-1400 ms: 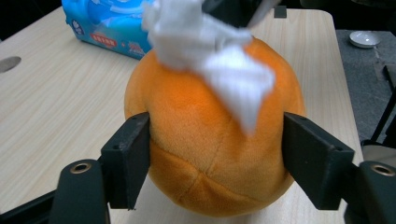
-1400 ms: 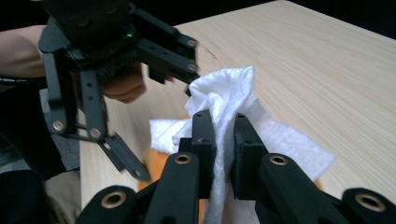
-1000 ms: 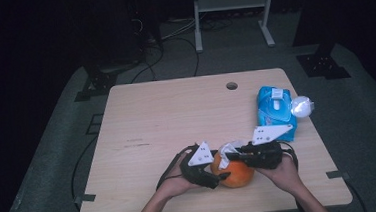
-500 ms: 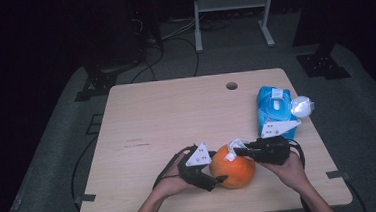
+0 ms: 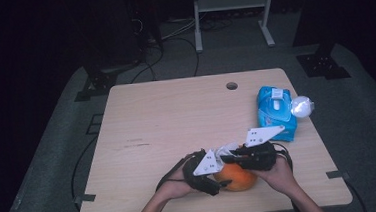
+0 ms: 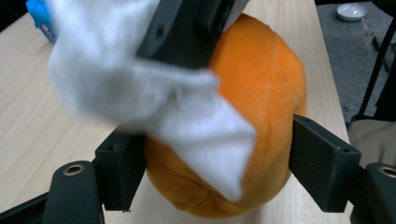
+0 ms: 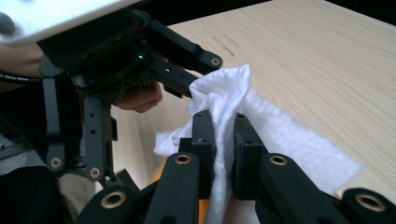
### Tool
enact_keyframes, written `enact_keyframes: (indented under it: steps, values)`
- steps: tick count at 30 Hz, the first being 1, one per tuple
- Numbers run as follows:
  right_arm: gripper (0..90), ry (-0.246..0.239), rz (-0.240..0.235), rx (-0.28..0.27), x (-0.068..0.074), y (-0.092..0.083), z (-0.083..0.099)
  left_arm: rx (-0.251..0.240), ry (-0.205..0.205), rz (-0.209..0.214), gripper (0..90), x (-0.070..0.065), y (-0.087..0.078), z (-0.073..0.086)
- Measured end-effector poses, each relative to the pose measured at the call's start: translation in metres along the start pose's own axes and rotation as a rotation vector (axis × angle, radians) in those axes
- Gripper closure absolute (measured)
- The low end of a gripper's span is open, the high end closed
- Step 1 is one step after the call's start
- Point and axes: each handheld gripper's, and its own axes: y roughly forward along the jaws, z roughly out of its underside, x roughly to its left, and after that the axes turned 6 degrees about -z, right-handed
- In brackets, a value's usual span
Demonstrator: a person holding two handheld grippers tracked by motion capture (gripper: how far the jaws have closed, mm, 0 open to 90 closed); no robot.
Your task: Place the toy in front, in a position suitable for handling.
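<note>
Left gripper view gives me my left gripper (image 6: 210,172) clamped on both sides of the orange plush ball (image 6: 261,107), its jaws having just closed in. My right gripper (image 7: 224,135) pinches a white wipe (image 7: 280,140) and drapes it over the ball, at the table's (image 5: 176,112) near edge.

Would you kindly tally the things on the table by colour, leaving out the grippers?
Orange: 1, plush ball
White: 2, wipe and cap
Blue: 1, wipes pack
Total: 4
</note>
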Motion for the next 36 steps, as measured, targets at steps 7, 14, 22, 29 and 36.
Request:
enact_keyframes:
  steps: [7,14,22,29,36]
  values:
    - [81.2,0.088,0.030,-0.028,-0.021,-0.024,0.016,0.019,-0.079,0.028,25.6,0.014,0.000,0.016]
    - [81.1,0.086,0.031,-0.034,-0.016,-0.009,0.016,-0.063,-0.135,0.035,11.3,0.016,-0.006,0.008]
    - [81.1,0.062,0.020,0.002,-0.012,0.001,0.014,-0.018,-0.156,0.031,18.9,0.019,-0.005,0.016]
    - [81.1,0.117,0.017,0.003,-0.023,-0.013,0.025,-0.003,-0.181,0.026,19.0,0.025,-0.004,0.023]
    - [81.1,0.106,-0.038,-0.017,-0.015,-0.005,0.020,-0.001,-0.224,-0.023,19.1,0.026,0.003,0.023]
